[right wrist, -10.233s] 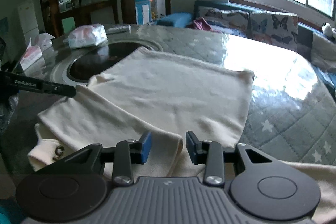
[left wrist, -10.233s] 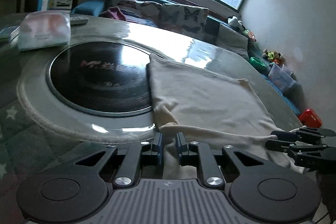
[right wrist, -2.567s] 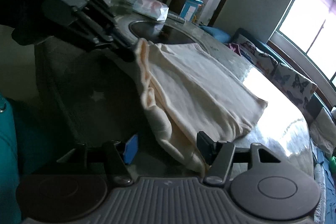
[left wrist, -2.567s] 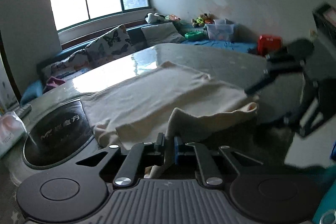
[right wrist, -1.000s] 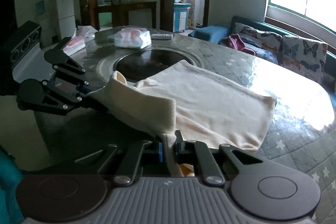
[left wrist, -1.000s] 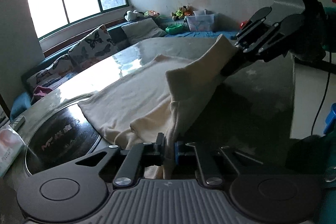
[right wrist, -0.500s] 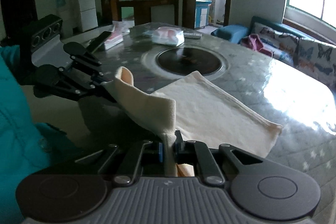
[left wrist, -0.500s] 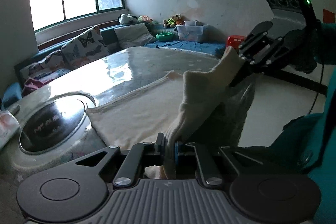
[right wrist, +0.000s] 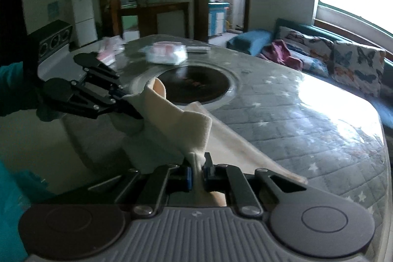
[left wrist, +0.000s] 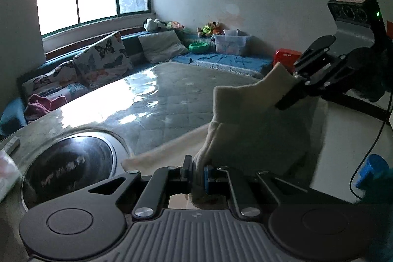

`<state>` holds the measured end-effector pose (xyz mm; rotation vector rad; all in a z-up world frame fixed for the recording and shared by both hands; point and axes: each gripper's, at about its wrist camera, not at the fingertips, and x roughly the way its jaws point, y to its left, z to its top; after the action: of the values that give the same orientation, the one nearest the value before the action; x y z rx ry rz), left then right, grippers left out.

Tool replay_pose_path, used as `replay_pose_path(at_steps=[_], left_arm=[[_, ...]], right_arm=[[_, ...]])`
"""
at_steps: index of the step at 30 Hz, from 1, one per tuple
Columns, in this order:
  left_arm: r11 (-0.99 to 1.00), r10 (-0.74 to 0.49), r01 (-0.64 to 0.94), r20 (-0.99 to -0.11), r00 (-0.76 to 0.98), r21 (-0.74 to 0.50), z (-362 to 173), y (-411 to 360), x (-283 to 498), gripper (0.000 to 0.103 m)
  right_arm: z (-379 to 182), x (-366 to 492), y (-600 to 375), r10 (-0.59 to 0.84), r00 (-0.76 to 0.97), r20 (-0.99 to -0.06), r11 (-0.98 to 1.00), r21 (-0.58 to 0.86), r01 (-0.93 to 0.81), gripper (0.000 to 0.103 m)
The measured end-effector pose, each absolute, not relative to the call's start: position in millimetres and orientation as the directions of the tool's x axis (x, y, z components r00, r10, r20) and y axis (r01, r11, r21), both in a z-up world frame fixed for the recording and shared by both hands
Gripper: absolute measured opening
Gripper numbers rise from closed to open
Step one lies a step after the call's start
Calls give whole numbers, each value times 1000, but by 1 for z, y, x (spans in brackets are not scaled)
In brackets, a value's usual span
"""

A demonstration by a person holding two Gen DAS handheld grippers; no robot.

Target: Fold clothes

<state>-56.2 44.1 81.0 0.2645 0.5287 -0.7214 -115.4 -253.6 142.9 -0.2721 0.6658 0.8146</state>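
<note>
A: Where is the cream knitted garment?

B: Lifted off the grey quilted desk, its far part trailing onto it beside the round black inset plate.

A: And the fingers?

B: The left gripper and right gripper each pinch a fold.

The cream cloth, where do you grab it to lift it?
Grab its near edge, one corner in each tongs, coming in from the table's side. The left tongs and right tongs both pinch the cream cloth there, so it hangs stretched between them while the rest trails onto the table.
</note>
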Motion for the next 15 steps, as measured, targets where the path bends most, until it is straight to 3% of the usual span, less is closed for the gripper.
replay_pose_path(at_steps=[6,10,13,15], left_arm=[[747,-517,665,-608,602,23,50,32,20,11],[797,-474,604,-623,622,-3,33,30,47,22],[843,-428,538,-601,675,3,33,36,54,32],[865,-395,502,-602,694,10,33,42,57,33]], right_arm=[[110,-45,-252,529,510,-679,740,74,-669,7],[76,-14,-255,461,545,-700,807,76,-585,12],[58,-5,-264,425,582,-694,859,107,-500,21],[54,-6,-269,402,620,-674,883,108,-456,29]])
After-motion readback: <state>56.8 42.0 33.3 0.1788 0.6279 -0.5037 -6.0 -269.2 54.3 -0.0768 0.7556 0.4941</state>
